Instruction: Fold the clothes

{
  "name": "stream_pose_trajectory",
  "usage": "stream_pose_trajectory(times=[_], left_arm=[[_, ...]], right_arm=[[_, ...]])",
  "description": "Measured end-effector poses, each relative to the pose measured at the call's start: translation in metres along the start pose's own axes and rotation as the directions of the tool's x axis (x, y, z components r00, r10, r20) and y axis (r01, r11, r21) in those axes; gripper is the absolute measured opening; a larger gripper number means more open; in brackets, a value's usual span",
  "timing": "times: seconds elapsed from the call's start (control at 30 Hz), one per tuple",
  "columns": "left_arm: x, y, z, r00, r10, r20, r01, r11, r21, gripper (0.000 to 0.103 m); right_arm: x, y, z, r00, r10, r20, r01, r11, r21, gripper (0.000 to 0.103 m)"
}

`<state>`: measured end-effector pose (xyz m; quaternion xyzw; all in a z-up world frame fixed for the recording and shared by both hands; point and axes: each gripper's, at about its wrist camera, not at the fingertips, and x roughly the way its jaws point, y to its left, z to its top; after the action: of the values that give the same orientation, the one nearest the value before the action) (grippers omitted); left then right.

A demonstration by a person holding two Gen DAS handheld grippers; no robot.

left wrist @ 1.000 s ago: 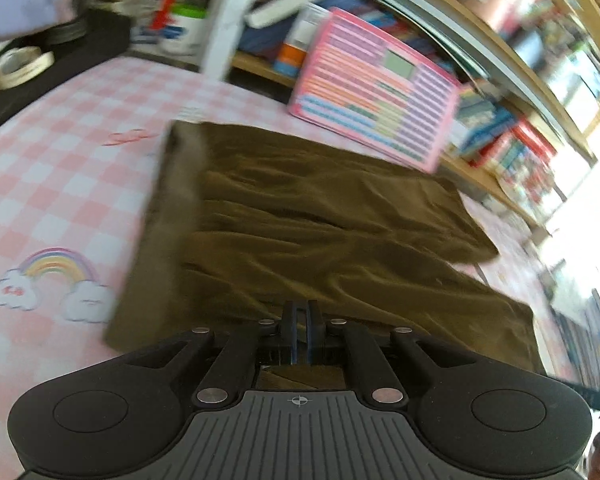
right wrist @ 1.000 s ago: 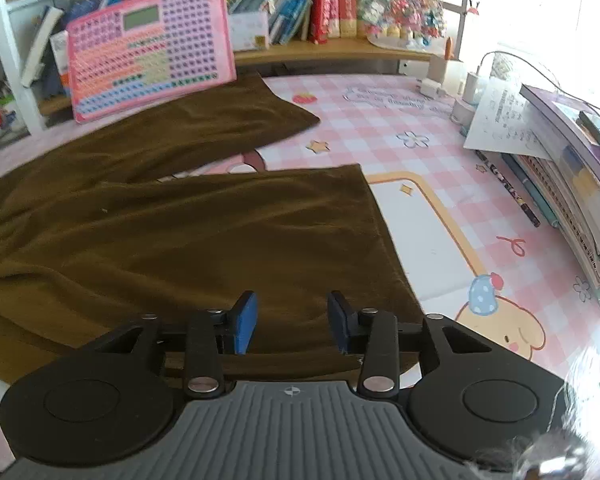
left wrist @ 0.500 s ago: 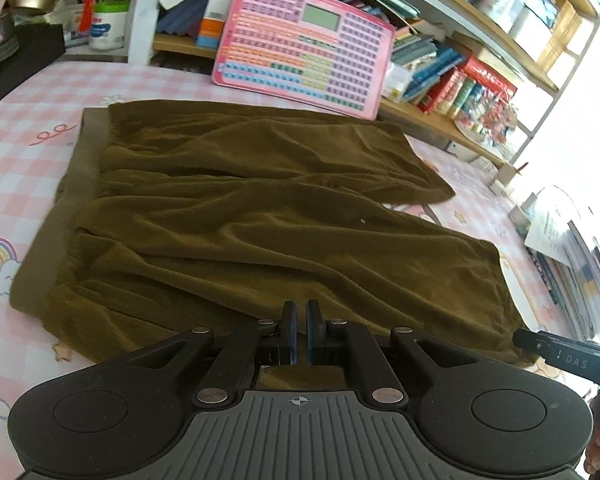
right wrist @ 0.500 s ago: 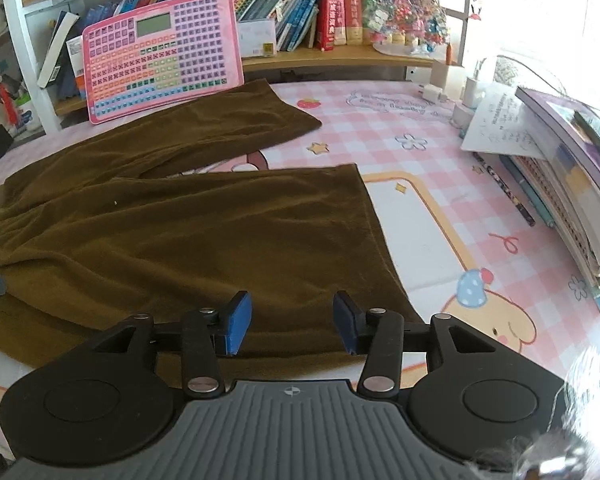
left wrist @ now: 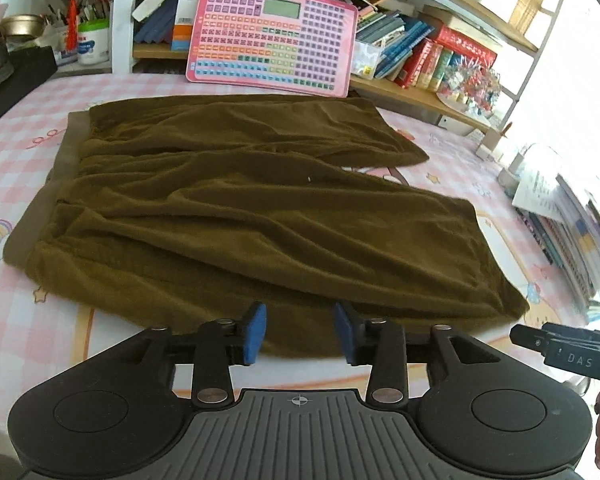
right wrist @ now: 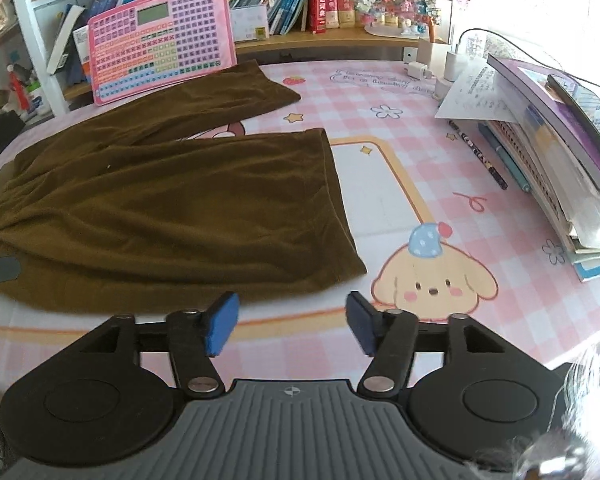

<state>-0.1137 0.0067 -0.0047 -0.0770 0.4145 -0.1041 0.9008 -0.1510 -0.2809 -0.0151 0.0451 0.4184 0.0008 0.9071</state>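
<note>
Olive-brown shorts (left wrist: 252, 216) lie spread flat on the pink checked tablecloth (left wrist: 16, 160), waistband to the left, both legs pointing right. My left gripper (left wrist: 300, 330) hovers over the near edge of the shorts; its jaws are opening and nothing is pinched between the blue pads. In the right wrist view the shorts (right wrist: 172, 208) fill the left half. My right gripper (right wrist: 292, 328) sits just in front of the near leg's hem corner, over bare cloth, jaws opening, nothing between them. The right gripper's tip (left wrist: 560, 350) shows at the left view's right edge.
A pink toy keyboard (left wrist: 272, 38) leans against the bookshelf behind the shorts. A stack of books and papers (right wrist: 548, 148) lines the table's right side, with pens (right wrist: 484, 160) beside it. A pen cup (left wrist: 92, 42) and a black box (left wrist: 16, 76) stand at the far left.
The left jaws were shut on the shorts' near edge and have let go. Both grippers have drawn back toward the table's near side. The right jaws have spread wider.
</note>
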Motion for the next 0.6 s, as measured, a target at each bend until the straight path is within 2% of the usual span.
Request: stream_pose_trajectory(times=[0.13,0.33,0.5,0.6], left_arm=[[-0.01,-0.009,-0.012,0.999,0.034,0.009,-0.034,0.999,0.022,0.061],[-0.023,-0.022,-0.024,0.995,0.093,0.031,-0.094,0.993,0.065,0.079],[-0.029,-0.029,-0.03,0.991,0.13,0.036,-0.133,0.987,0.091,0.087],[-0.029,-0.031,-0.033,0.989,0.147,0.025,-0.149,0.983,0.103,0.088]], right_arm=[[-0.005,0.003,-0.009,1.0,0.017,0.001,-0.017,0.999,-0.027,0.072],[-0.011,0.01,-0.014,0.999,0.034,0.019,-0.032,0.997,-0.068,0.085],[-0.014,0.014,-0.016,0.998,0.056,0.023,-0.053,0.994,-0.093,0.09],[-0.013,0.017,-0.016,0.998,0.068,0.019,-0.065,0.993,-0.101,0.094]])
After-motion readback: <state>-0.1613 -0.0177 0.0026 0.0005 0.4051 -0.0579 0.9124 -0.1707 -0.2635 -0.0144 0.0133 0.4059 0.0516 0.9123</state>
